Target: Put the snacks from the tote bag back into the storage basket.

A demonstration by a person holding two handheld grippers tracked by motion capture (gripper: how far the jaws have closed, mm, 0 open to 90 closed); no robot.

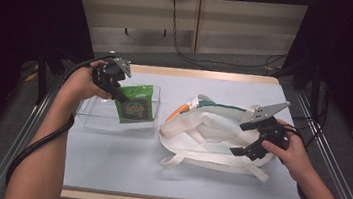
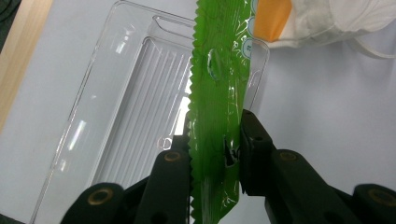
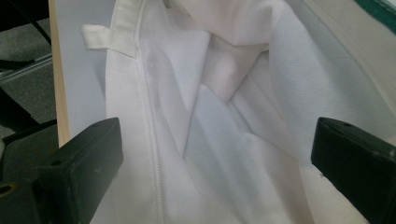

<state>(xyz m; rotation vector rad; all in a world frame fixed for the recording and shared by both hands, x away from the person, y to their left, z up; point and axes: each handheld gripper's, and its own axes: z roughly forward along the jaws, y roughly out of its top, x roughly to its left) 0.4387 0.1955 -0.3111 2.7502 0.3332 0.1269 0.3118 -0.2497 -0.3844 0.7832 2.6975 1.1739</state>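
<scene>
A green snack packet (image 1: 136, 104) hangs over a clear plastic tray (image 1: 93, 115) at the table's left. My left gripper (image 1: 118, 93) is shut on the packet's top edge; in the left gripper view the black jaws pinch the green packet (image 2: 217, 102) from both sides above the ribbed clear tray (image 2: 126, 93). A white tote bag (image 1: 211, 131) lies open at the middle right, with an orange item (image 1: 177, 111) at its mouth. My right gripper (image 1: 255, 138) stands open at the bag's right side; its view looks into the white tote bag (image 3: 224, 116), jaws wide apart, nothing between them.
The bag's white handles (image 1: 217, 167) trail toward the front edge. The table's light surface (image 1: 121, 166) runs on in front of the tray. Metal rails (image 1: 30, 128) run along both sides, and black cables (image 1: 182, 34) hang behind the table.
</scene>
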